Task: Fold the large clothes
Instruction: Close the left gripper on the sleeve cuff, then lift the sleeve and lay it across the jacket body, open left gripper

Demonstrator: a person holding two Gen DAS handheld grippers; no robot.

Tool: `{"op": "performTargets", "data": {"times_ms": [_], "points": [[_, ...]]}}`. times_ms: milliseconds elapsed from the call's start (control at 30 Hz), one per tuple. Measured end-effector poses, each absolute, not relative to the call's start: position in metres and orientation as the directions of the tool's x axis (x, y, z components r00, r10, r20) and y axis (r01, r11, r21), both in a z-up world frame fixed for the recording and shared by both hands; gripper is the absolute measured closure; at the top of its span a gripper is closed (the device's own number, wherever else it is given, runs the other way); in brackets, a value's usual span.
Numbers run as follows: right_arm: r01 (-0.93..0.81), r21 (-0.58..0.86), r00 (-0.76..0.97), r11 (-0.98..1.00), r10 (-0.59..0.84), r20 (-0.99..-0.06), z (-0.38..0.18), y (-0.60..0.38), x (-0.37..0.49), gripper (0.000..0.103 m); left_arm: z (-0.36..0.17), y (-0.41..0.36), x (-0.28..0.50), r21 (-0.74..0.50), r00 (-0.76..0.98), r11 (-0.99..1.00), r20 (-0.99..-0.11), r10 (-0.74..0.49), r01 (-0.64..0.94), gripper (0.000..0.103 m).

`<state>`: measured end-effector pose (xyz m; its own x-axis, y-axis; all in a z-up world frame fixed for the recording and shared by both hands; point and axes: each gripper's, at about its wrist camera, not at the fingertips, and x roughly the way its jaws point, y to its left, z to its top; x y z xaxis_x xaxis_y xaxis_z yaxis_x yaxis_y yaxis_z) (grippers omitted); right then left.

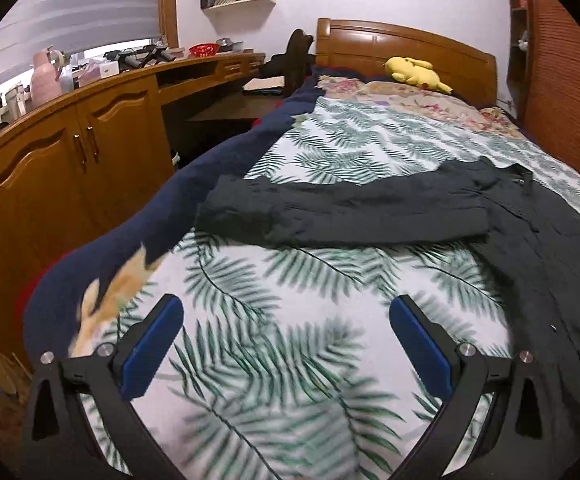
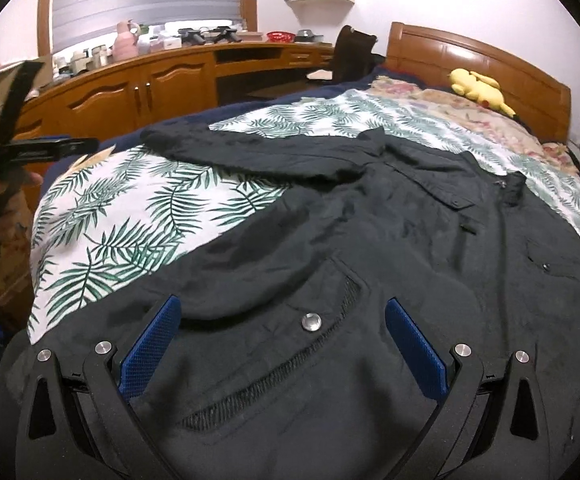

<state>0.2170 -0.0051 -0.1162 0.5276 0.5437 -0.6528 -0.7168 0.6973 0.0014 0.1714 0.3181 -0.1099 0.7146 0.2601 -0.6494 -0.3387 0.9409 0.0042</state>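
A large dark jacket point(image 2: 370, 232) lies spread on the leaf-print bedspread point(image 2: 129, 216). Its left sleeve point(image 1: 330, 208) stretches out sideways across the bed. My left gripper point(image 1: 285, 316) is open and empty, over bare bedspread point(image 1: 269, 344) in front of that sleeve. My right gripper point(image 2: 281, 316) is open and empty, just above the jacket's lower front, with a snap button point(image 2: 311, 322) and a zip pocket between its blue pads. The left gripper also shows at the left edge of the right wrist view point(image 2: 29, 148).
A wooden cabinet and desk point(image 1: 69, 160) run along the left of the bed, with bottles and clutter on top. A chair point(image 1: 294, 64) stands by the headboard point(image 1: 402, 44). A yellow plush toy point(image 1: 414, 74) lies on the pillow. A navy blanket point(image 1: 169, 208) edges the bed's left side.
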Motion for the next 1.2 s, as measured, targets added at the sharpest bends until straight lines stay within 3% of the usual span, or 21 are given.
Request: {"op": "performTargets", "data": {"times_ms": [400, 767, 867, 967, 1033, 1067, 1200], "points": [[-0.733, -0.016, 0.493, 0.680, 0.514, -0.702, -0.139, 0.023, 0.248, 0.000, -0.148, 0.390, 0.256, -0.104, 0.670, 0.898, -0.703, 0.238, -0.428, 0.014], [-0.713, 0.027, 0.487, 0.701, 0.523, -0.700, -0.149, 0.016, 0.251, 0.000, -0.168, 0.455, 0.293, -0.261, 0.646, 0.795, -0.735, 0.205, -0.548, 0.017], [-0.711, 0.037, 0.485, 0.702, 0.528, -0.697, -0.149, 0.014, 0.252, 0.000, -0.176, 0.465, 0.297, -0.302, 0.638, 0.766, -0.750, 0.177, -0.567, 0.025], [-0.711, 0.038, 0.486, 0.703, 0.529, -0.695, -0.148, 0.013, 0.252, 0.000, -0.182, 0.469, 0.299, -0.332, 0.633, 0.746, -0.759, 0.152, -0.577, 0.041], [-0.711, 0.036, 0.488, 0.702, 0.529, -0.694, -0.148, 0.013, 0.251, 0.000, -0.182, 0.467, 0.303, -0.358, 0.653, 0.761, -0.749, 0.113, -0.542, 0.083], [-0.711, 0.037, 0.487, 0.702, 0.530, -0.694, -0.147, 0.013, 0.250, 0.000, -0.180, 0.463, 0.306, -0.339, 0.646, 0.775, -0.754, 0.115, -0.533, 0.093], [-0.707, 0.041, 0.488, 0.706, 0.529, -0.694, -0.147, 0.012, 0.250, 0.000, -0.145, 0.432, 0.314, -0.257, 0.665, 0.834, -0.728, 0.165, -0.488, 0.095]]}}
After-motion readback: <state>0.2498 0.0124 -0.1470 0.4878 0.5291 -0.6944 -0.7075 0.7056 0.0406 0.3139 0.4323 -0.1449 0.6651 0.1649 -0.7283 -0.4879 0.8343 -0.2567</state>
